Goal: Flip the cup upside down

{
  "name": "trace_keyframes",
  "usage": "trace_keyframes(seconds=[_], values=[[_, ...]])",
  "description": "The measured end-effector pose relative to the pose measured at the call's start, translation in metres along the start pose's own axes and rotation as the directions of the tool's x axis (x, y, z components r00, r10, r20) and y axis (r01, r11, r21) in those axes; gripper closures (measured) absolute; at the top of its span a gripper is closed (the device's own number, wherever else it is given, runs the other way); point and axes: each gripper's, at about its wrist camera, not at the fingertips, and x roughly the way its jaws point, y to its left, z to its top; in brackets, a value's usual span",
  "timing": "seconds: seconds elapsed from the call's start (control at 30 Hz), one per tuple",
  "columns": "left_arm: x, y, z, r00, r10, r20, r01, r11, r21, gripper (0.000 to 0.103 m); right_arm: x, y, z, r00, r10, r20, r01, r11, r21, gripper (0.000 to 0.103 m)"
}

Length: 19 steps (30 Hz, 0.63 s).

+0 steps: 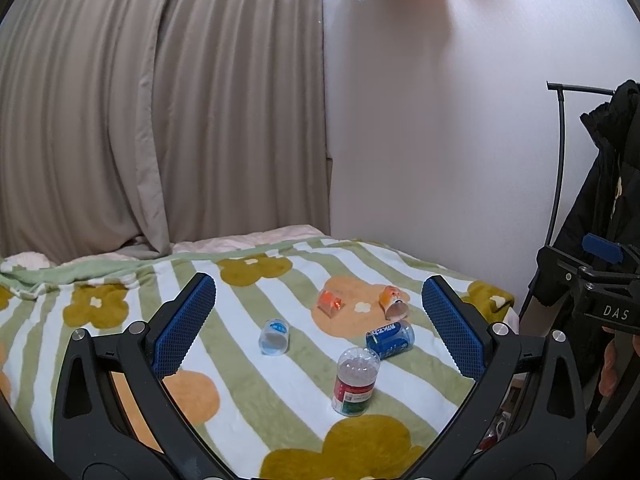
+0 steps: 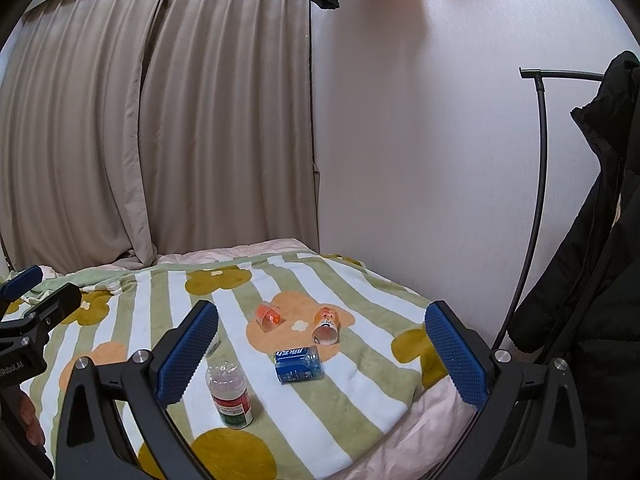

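Several small cups lie on a flowered blanket (image 1: 240, 420). A clear cup with red-green label (image 1: 355, 382) stands mouth down; it also shows in the right wrist view (image 2: 231, 396). A clear blue-print cup (image 1: 274, 336) lies on its side. An orange clear cup (image 1: 329, 303) and an orange printed cup (image 1: 393, 300) lie tipped, also seen in the right wrist view as the clear one (image 2: 269, 317) and the printed one (image 2: 327, 325). A blue can-like cup (image 1: 390, 338) lies on its side, also in the right wrist view (image 2: 297, 364). My left gripper (image 1: 320, 328) and right gripper (image 2: 324, 354) are open, empty, above the blanket.
A beige curtain (image 1: 120, 120) hangs behind the bed, a white wall (image 1: 440, 120) to the right. A black coat on a rack (image 2: 592, 240) stands at the right. The blanket's right edge drops off over pink bedding (image 2: 432, 412).
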Motion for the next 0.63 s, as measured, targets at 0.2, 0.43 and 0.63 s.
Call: trace_keyframes(seconds=[0.2, 0.43, 0.63], values=[[0.0003, 0.0026, -0.0043, 1.0, -0.006, -0.002, 0.006, 1.0, 0.005, 0.0, -0.0005, 0.0001, -0.0001, 1.0, -0.001, -0.001, 0.001, 1.0, 0.0, 0.0], [-0.0034, 0.0034, -0.0062, 0.999, 0.027, 0.029, -0.027, 0.999, 0.02, 0.0, -0.0005, 0.0, 0.0, 1.0, -0.002, -0.001, 0.002, 1.0, 0.0, 0.0], [-0.002, 0.0039, -0.0046, 0.999, 0.032, 0.04, -0.033, 0.999, 0.036, 0.0, -0.0006, 0.0002, 0.0, 1.0, -0.003, -0.001, 0.003, 1.0, 0.002, 0.0]])
